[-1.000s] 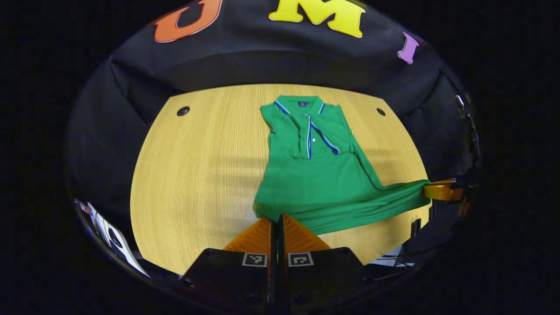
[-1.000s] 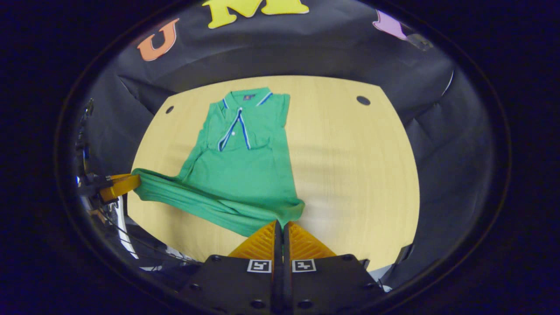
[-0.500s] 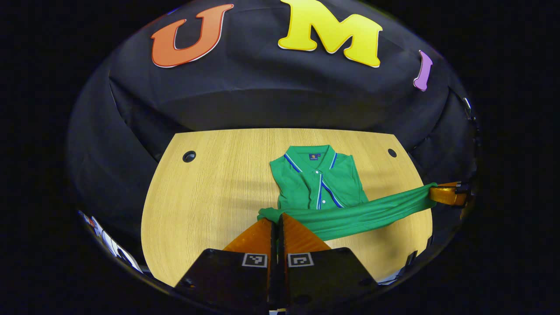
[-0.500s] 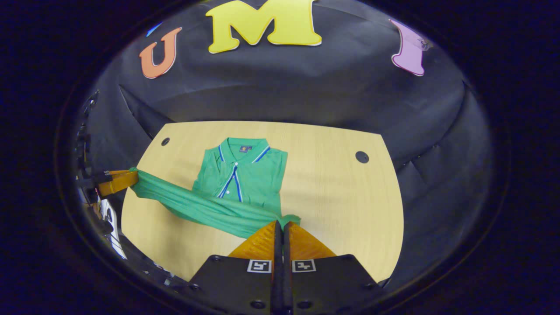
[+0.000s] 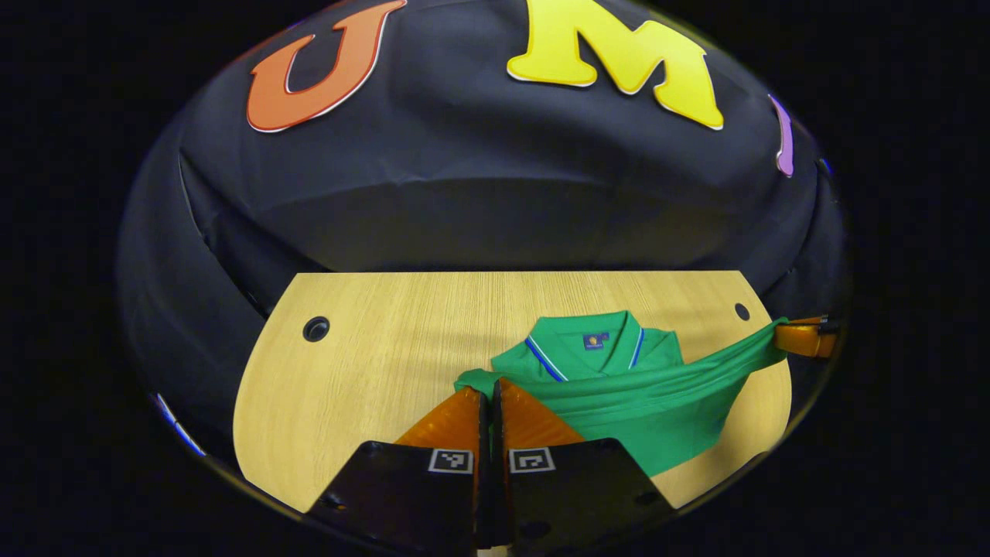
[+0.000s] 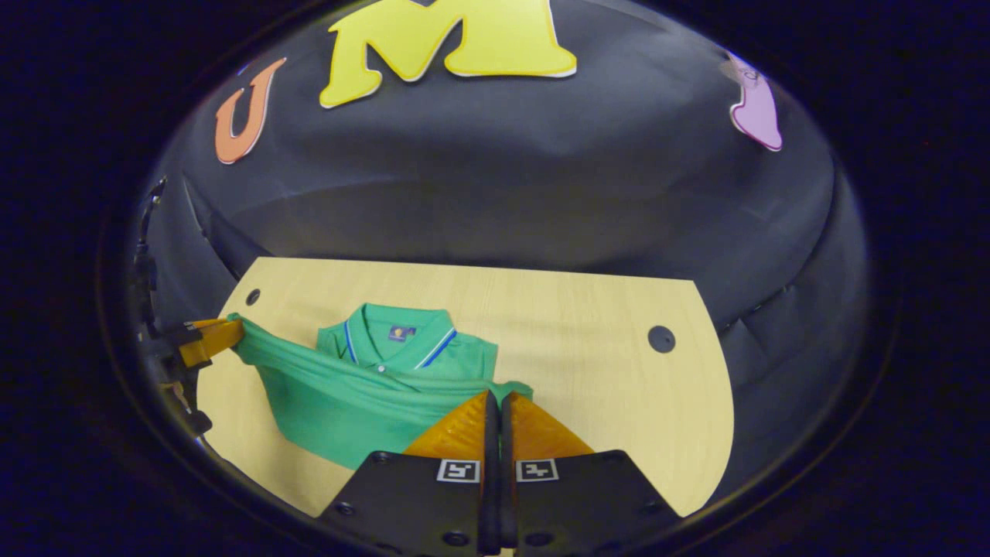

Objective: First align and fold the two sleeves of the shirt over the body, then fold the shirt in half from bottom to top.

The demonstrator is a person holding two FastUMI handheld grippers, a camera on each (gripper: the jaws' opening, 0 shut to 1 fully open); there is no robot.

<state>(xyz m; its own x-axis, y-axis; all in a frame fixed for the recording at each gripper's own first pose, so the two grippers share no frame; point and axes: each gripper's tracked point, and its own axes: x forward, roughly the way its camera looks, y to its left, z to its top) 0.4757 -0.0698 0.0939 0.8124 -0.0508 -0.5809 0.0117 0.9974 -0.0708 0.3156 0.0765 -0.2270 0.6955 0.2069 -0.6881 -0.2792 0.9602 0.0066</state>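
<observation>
**Hem carried up toward collar, both tongs pinching a bottom corner**

Green polo shirt (image 5: 619,387) lies on the wooden surface (image 5: 371,363), collar (image 5: 584,344) at the far side toward the booth wall. Sleeves look already tucked over the body, though the raised cloth hides most of it. Step in hand, by my read: the bottom-to-top fold, well along.

Left tongs (image 5: 489,396) clenched on the shirt's left hem corner, cloth bunched right at the tips. Right tongs (image 6: 495,396) clenched on the right hem corner the same way. In the left gripper view the right tongs (image 5: 800,339) sit at the far right edge with the hem pulled to them; in the right gripper view the left tongs (image 6: 209,339) sit at the far left edge.

Key relation: hem edge (image 6: 348,371) runs as a stretched band from one set of tongs to the other, across the shirt's width, lifted off the surface and sagging slightly mid-span. Collar lies just ahead of and beyond that band, forward along both tongs' fingers. Both hands look about equally near the collar line.

Next move probably needs both corners forward together, then down near the shoulders. Risk: uneven travel skews the fold.
</observation>
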